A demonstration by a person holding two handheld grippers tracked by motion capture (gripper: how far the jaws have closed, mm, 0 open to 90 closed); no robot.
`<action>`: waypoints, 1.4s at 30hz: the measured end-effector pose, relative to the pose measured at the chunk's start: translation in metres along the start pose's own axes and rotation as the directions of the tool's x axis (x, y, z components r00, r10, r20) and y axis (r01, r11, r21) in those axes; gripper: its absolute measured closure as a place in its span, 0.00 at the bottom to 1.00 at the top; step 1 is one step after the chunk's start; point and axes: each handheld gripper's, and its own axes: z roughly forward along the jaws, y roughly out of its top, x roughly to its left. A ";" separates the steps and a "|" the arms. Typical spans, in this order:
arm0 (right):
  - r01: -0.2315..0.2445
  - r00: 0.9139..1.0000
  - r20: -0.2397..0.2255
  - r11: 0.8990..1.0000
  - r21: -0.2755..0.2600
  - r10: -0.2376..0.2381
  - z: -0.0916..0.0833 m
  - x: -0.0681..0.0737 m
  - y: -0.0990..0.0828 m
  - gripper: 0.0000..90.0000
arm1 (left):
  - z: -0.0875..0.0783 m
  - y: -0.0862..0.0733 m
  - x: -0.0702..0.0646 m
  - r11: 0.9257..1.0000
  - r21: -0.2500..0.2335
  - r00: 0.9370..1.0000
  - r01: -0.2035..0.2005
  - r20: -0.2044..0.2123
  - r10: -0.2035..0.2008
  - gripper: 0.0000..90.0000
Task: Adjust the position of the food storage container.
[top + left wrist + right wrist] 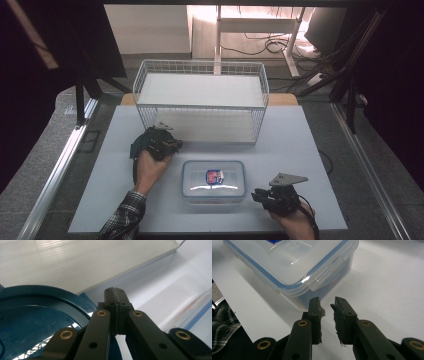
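Jaws of the right gripper [327,305] stand slightly apart and hold nothing, aimed at the near corner of a clear lidded container [213,180] with a blue seal, whose end latch [320,280] sits just beyond the tips. The container lies flat on the white table [310,165], long axis running left to right, between both hands. The left gripper [115,296], jaws closed together, rests beside a dark blue plate [37,322] near the wire basket [200,100].

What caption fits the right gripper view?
Right gripper, jaws slightly apart, points at the latch of a clear lidded container.
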 end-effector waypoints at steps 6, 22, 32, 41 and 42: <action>-0.004 1.000 -0.007 1.000 0.001 0.004 0.002 -0.001 0.001 0.83 | 0.000 0.001 0.000 1.000 0.008 1.000 0.017 -0.003 -0.017 1.00; 0.003 1.000 -0.010 1.000 0.013 -0.003 0.006 0.001 0.002 0.82 | 0.011 0.031 0.037 0.996 0.049 0.993 0.075 -0.094 -0.070 1.00; 0.002 1.000 -0.010 1.000 0.016 -0.002 0.004 -0.001 -0.001 0.82 | 0.013 0.027 0.031 0.997 0.078 0.995 0.001 -0.101 0.007 1.00; -0.003 1.000 -0.013 1.000 0.019 0.003 0.004 -0.001 -0.002 0.82 | 0.008 0.022 0.028 0.997 0.076 0.993 -0.011 -0.114 0.020 1.00; -0.004 1.000 -0.014 1.000 0.021 0.004 0.005 -0.001 -0.001 0.82 | 0.007 0.024 0.029 0.996 0.081 0.984 -0.032 -0.172 0.045 1.00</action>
